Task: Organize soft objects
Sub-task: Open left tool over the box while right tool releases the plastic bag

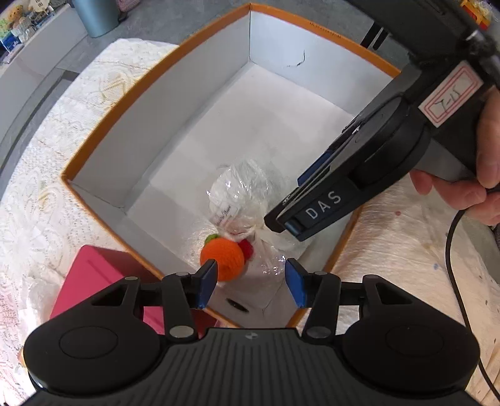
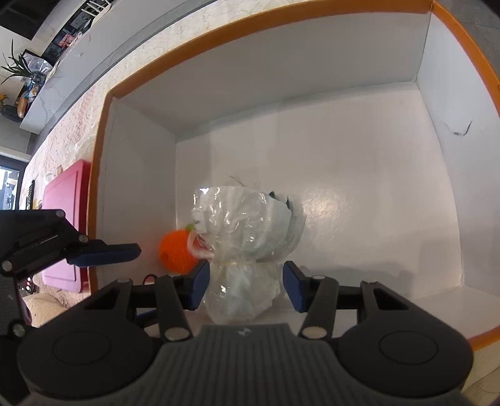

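Note:
An orange-rimmed box (image 1: 156,103) with white inner walls stands on a lace-covered table. On its floor lies a soft toy wrapped in clear plastic (image 1: 239,193), and an orange knitted fruit (image 1: 222,257) with a green top rests against it. My left gripper (image 1: 250,282) hovers open over the box's near corner, with the fruit just beyond its left pad and untouched. In the right wrist view my right gripper (image 2: 245,287) stands open astride the lower end of the wrapped toy (image 2: 247,228), with a gap at the right pad. The orange fruit (image 2: 176,253) sits left of it.
A pink flat box (image 1: 93,281) lies outside the orange box's near left wall, also seen as the pink flat box (image 2: 62,225). A person's hand (image 1: 468,193) holds the right gripper's handle, with a black cable (image 1: 453,250) trailing. A grey bin (image 1: 97,15) stands on the floor beyond the table.

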Demonstrator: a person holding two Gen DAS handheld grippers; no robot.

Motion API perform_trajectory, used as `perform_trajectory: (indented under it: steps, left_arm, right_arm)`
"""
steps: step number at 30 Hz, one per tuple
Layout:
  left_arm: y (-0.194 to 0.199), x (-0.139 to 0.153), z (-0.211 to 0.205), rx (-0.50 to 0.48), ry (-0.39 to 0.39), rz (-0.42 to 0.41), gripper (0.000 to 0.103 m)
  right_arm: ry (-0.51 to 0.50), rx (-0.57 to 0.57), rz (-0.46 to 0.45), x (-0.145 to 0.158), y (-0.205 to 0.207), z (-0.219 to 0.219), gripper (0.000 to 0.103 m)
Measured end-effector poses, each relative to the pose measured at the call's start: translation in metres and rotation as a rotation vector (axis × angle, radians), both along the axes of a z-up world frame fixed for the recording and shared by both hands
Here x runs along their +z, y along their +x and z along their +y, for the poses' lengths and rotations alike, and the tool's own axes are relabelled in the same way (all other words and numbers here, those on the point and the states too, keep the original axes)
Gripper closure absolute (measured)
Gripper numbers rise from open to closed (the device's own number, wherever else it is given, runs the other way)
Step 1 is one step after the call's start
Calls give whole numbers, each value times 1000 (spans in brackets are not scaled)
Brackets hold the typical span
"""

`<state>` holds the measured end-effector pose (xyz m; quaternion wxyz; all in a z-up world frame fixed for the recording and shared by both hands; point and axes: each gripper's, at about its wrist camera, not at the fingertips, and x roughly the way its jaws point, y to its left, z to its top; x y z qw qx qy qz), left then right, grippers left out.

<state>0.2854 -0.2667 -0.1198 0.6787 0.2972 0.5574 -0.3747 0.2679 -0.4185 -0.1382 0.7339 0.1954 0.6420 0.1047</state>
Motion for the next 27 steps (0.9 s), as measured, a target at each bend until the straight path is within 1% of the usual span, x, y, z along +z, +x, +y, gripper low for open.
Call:
perform_trajectory:
  steps: [4,7,10,12,15,18,22,25,27]
  left_arm:
    - [-7,9,7,-2,-25,-16,45]
    - [-20,26,12,4,-45,-56,44]
    - [-31,42,21,11,-86,-65,44]
    - [-43,58,32,22,-110,-86,44]
    - [-54,73,50,49,-154,-117,44]
    - [-66,86,72,93,-199,-151,44]
    - [-85,99,105,175,-253,-213,44]
    - [-98,108,132,243,-299,-266,44]
    - [-107,113,150,291,-328,-321,44]
  right_arm:
    - [-12,-10,-23,13,-4,3,50]
    - [-30,-15,-49,27,-10,5,50]
    - [-68,-19,-83,43,-18,8,49]
    - [-80,-27,-105,54,-25,11,49]
    - [-98,-34,-147,71,-39,19,49]
    - [-118,-32,-196,88,-53,29,49]
    - [-146,-17,-274,110,-72,53,48]
    - [-157,-6,-342,123,-85,78,47]
    - [-158,1,-387,130,-94,93,47]
